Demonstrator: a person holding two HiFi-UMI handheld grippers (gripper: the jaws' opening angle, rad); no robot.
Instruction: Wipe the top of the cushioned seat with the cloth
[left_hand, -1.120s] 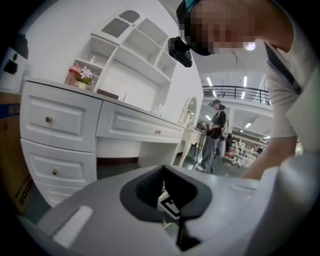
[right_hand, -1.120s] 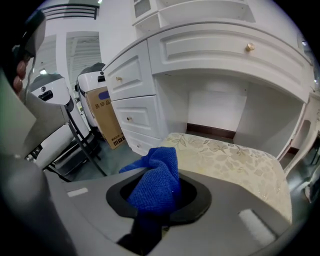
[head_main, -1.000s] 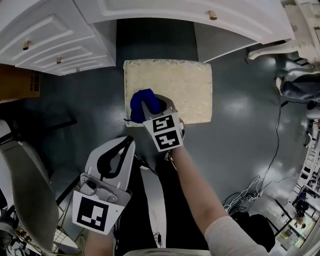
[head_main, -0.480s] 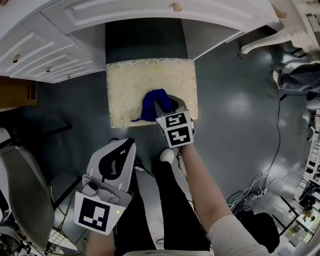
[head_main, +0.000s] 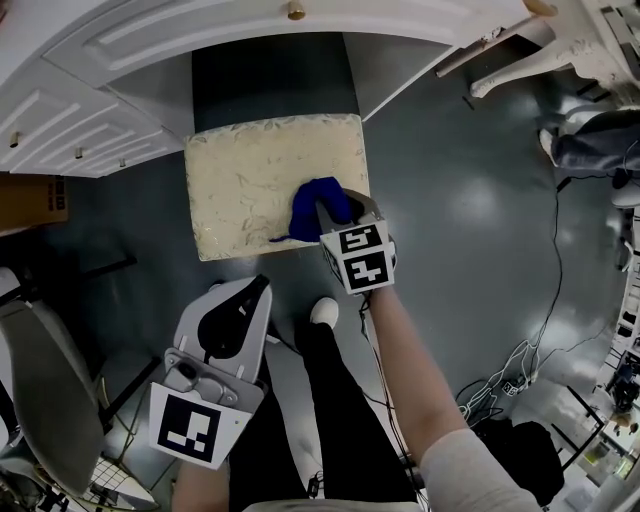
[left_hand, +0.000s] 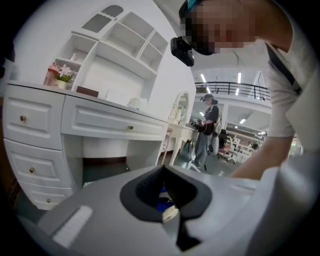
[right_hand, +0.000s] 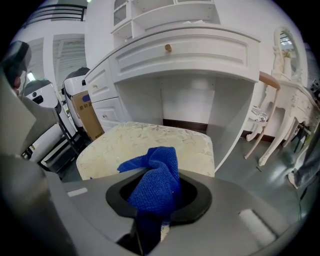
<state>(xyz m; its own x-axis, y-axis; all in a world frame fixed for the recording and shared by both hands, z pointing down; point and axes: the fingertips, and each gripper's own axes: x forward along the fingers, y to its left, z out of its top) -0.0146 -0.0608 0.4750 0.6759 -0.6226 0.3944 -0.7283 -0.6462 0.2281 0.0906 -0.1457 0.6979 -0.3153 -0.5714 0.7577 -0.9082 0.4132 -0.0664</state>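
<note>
Nubby blue cloth (head_main: 316, 205), farther right.

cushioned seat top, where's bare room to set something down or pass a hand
Bare: the left half and far strip of the cushioned seat, from the cloth to the edge nearest the desk. Crowded: the near right corner, where the right tool grips the cloth. The left tool is off the seat.

cloth (head_main: 318, 206): blue; cushioned seat (head_main: 250, 170): cream, faint leafy pattern; desk (head_main: 120, 60): white; floor (head_main: 470, 210): dark grey
</note>
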